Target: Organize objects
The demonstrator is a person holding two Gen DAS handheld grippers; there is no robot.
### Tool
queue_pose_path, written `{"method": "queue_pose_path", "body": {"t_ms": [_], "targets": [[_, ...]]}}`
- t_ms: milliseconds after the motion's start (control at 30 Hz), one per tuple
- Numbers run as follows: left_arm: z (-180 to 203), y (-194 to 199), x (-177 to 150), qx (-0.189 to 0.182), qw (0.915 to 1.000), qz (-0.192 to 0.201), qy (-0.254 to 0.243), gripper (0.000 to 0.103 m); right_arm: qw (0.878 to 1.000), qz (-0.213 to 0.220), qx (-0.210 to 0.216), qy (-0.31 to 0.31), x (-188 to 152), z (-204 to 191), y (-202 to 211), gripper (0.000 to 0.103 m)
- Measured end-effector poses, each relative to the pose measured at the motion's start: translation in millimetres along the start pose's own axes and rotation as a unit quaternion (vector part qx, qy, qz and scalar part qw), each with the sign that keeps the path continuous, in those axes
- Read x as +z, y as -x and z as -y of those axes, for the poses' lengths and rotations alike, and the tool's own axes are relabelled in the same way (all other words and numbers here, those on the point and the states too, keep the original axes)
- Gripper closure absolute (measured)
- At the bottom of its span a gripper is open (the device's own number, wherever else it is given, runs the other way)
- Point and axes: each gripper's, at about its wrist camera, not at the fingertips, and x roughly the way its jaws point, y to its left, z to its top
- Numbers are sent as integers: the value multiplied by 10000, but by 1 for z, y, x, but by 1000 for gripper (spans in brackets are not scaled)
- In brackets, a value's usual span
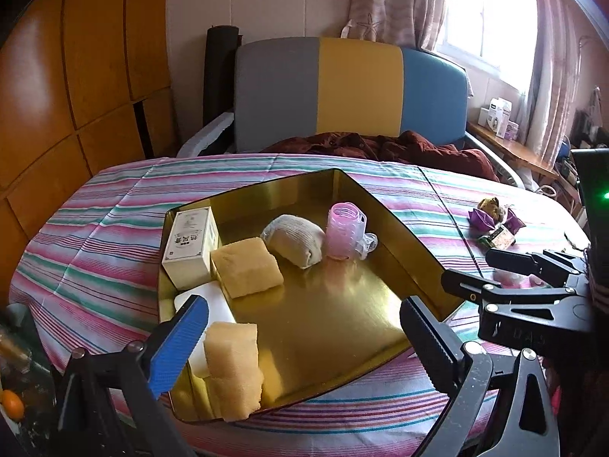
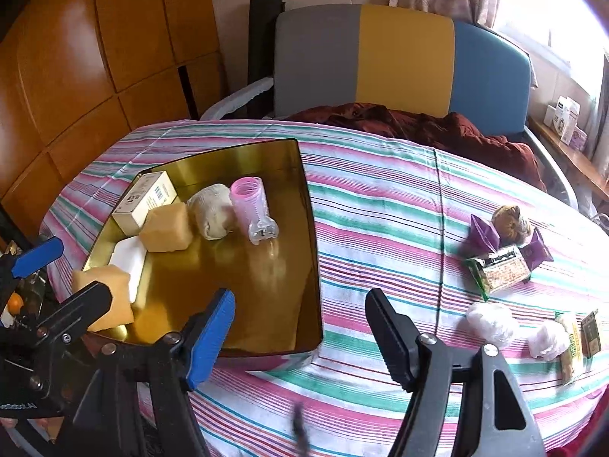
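Note:
A gold tray (image 1: 396, 224) (image 2: 310, 251) lies on the striped tablecloth. In it are a white carton (image 1: 188, 243) (image 2: 146, 200), two yellow sponges (image 1: 247, 272) (image 1: 234, 365) (image 2: 167, 228), a white block (image 1: 220, 301) (image 2: 129, 262), a rolled grey cloth (image 1: 297, 240) (image 2: 211, 209) and a pink bottle (image 1: 342, 232) (image 2: 251, 202). My left gripper (image 1: 304, 327) hangs open over the tray's near end, with nothing between its fingers. My right gripper (image 2: 300, 312) is open and empty above the tray's near right corner.
On the cloth right of the tray lie purple paper shapes (image 2: 485, 234), a brown lump (image 2: 510, 221), a snack packet (image 2: 498, 270), two pale crumpled wads (image 2: 491, 321) and more packets (image 2: 574, 339). A dark red garment (image 2: 418, 122) and a striped chair back stand behind the table.

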Motion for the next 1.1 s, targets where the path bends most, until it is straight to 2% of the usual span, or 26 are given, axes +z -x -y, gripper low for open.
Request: {"method": "queue_pose_path", "body": {"t_ms": [333,467,633,733,900,1033,1100], "targets": [[5,0,0,-78,9999,-39,-71,2,9995,-61,-228,-202,7,39,5,31],[7,-1,1,-163,9998,-52,-115,2,9982,-67,-439,-401,14,72,12,31],[17,-3,6,-353,9992,-70,-201,2,9931,-56,-940,-701,18,127,22,31],[27,-5,10,-458,9984,-68,-331,2,9872,-31,-1226,-1015,17,168,26,31],[47,-10,17,-626,9967,-99,-516,2,9692,-3,-1511,-1947,0,237,30,31],[68,-17,25,-789,9942,-151,-713,2,9452,-71,-1318,-2986,-23,278,26,31],[81,-21,28,-884,9924,-183,-831,2,9374,27,-1150,-3288,-25,289,29,31]]}}
